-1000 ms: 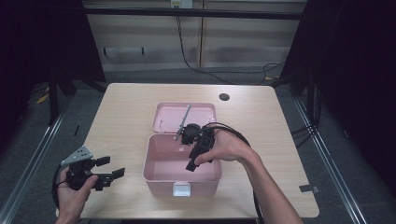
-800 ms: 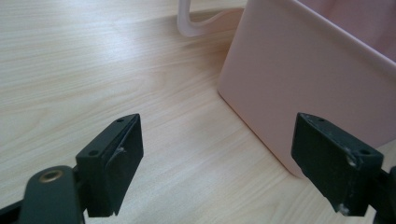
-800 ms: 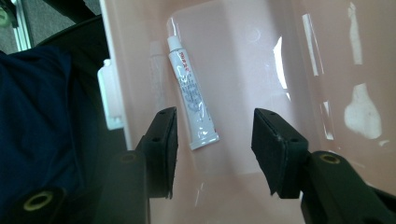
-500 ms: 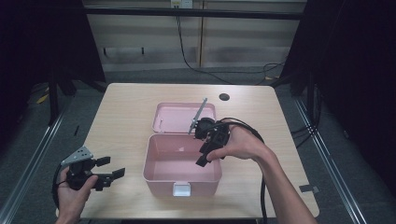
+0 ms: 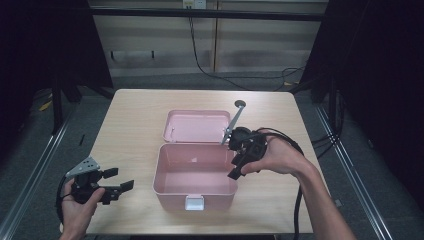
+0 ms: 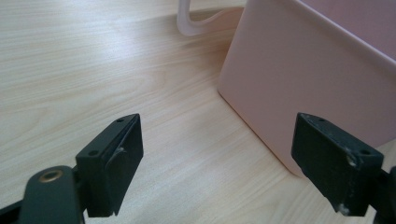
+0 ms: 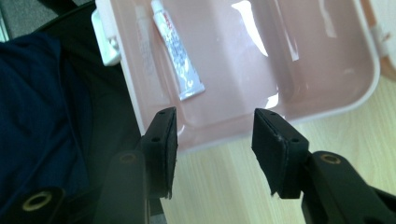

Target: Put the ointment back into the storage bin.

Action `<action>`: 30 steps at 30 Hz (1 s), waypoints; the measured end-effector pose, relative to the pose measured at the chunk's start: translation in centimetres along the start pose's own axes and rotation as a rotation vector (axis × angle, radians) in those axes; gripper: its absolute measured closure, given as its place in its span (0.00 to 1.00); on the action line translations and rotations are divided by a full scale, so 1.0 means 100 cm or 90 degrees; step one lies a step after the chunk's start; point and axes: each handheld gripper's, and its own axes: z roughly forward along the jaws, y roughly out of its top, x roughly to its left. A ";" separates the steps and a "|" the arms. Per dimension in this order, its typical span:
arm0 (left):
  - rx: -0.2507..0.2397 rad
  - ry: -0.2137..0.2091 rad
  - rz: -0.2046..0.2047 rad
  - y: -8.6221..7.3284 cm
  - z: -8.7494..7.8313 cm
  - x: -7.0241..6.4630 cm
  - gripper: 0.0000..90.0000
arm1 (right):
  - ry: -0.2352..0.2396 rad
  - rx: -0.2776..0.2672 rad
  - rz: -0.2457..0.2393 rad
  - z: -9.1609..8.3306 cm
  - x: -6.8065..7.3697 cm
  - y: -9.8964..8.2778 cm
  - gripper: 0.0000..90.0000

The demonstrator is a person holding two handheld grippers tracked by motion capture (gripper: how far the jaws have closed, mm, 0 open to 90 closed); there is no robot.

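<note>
One pink box point(image 5: 196, 189), one tube point(image 7: 177, 51), two hand-held grippers point(image 5: 112, 180) point(image 5: 239, 162).

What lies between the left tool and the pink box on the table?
Nothing: bare wooden table separates the left tool from the pink box. The left gripper view shows this, its open jaws framing plain wood beside the box's wall.
</note>
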 end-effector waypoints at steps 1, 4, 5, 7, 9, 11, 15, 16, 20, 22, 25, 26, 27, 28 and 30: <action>0.000 0.000 0.000 0.000 0.000 0.000 0.19 | -0.002 -0.001 0.004 0.000 -0.001 -0.003 0.57; 0.001 0.002 0.001 0.000 0.000 0.000 0.19 | -0.002 -0.004 0.013 -0.001 -0.004 -0.014 0.57; 0.000 0.002 -0.001 0.000 0.000 0.000 0.19 | -0.003 -0.002 0.018 0.000 -0.005 -0.018 0.57; 0.000 0.002 0.001 0.000 0.000 0.000 0.19 | -0.004 -0.003 0.035 0.001 -0.007 -0.027 0.57; 0.001 0.003 -0.001 0.000 0.000 0.000 0.19 | -0.003 -0.003 0.042 0.002 -0.008 -0.033 0.57; 0.000 0.002 -0.001 0.000 0.000 0.000 0.19 | -0.004 -0.005 0.045 0.004 -0.008 -0.041 0.57; 0.003 0.001 -0.002 0.000 0.001 0.000 0.19 | -0.003 -0.018 0.062 0.010 -0.010 -0.057 0.57; 0.003 0.000 -0.001 0.000 0.001 0.000 0.19 | -0.003 -0.020 0.068 0.012 -0.012 -0.061 0.57; 0.004 0.001 0.000 0.000 0.001 0.000 0.19 | -0.001 -0.020 0.082 0.020 -0.015 -0.074 0.57; 0.004 0.001 -0.001 0.000 0.001 0.000 0.19 | 0.001 -0.021 0.089 0.023 -0.015 -0.079 0.57; 0.004 0.001 0.001 0.000 0.001 0.000 0.19 | -0.003 -0.018 0.092 0.030 -0.017 -0.086 0.57; 0.004 0.001 0.000 0.000 0.001 0.000 0.19 | -0.005 -0.022 0.100 0.033 -0.017 -0.089 0.57; 0.004 0.001 0.000 0.000 0.001 0.000 0.19 | -0.005 -0.021 0.099 0.035 -0.017 -0.090 0.57; 0.004 0.003 0.001 0.000 0.001 0.000 0.19 | -0.014 -0.023 0.104 0.038 -0.018 -0.093 0.57; 0.006 0.001 0.001 0.000 0.001 0.000 0.19 | -0.026 -0.031 0.119 0.043 -0.019 -0.097 0.57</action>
